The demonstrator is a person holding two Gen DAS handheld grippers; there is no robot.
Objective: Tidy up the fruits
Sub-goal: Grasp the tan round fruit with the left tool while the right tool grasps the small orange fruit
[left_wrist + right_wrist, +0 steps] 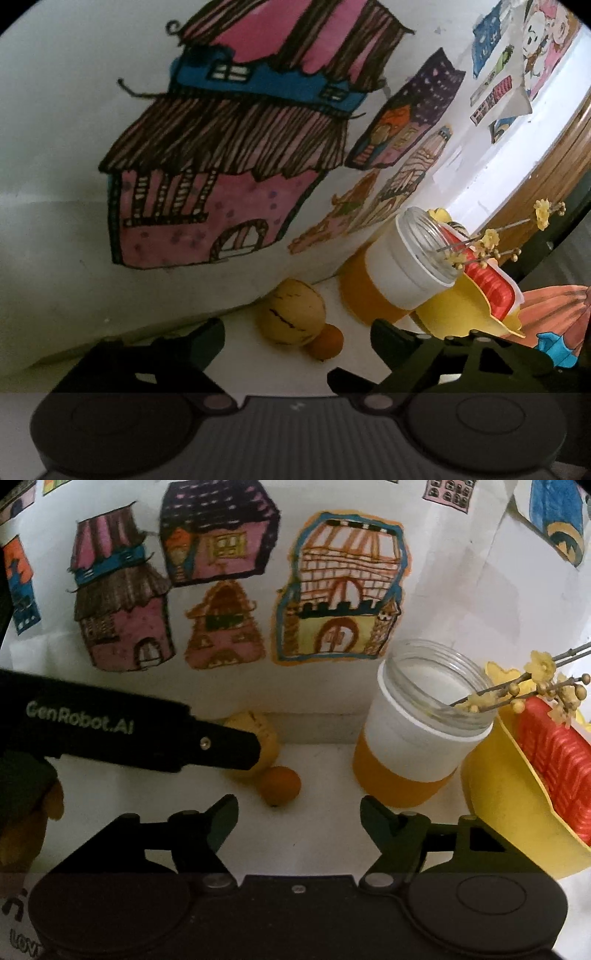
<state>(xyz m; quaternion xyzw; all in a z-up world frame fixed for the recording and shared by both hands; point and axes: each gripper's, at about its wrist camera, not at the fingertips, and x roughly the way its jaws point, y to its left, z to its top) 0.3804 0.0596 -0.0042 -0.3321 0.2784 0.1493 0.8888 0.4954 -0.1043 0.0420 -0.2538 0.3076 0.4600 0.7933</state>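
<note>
Black left gripper (pixel 236 753) with white "GenRobot.AI" lettering, silver screw

A home, likely a child's corner, is showing here: hand-coloured house drawings (pixel 122 590) and cartoon stickers (pixel 535 44) are covering the white wall (pixel 55 147), while a glass jar (pixel 421 723) holding dried yellow flower sprigs (pixel 546 686) is sitting on the white bench (pixel 317 834) beside a yellow bowl (pixel 495 790).
</note>
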